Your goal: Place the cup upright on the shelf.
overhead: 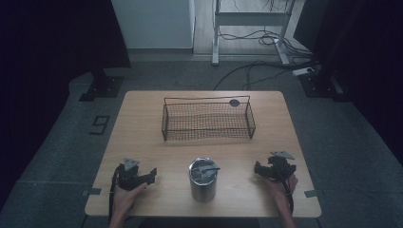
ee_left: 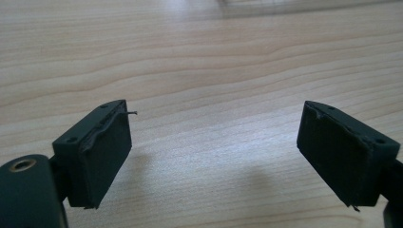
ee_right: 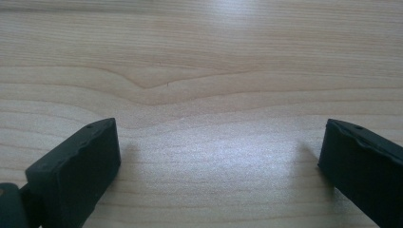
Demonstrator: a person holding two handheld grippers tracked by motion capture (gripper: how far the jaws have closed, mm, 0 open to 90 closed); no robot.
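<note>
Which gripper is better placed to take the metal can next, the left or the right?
Neither has a clear edge. The metal can stands between the left gripper and the right gripper, both open and resting on the table. The left looks slightly nearer, so I would choose it.

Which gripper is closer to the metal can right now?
Left, by a little. The left gripper sits just left of the metal can; the right gripper rests right of it, slightly farther off, both open.
</note>
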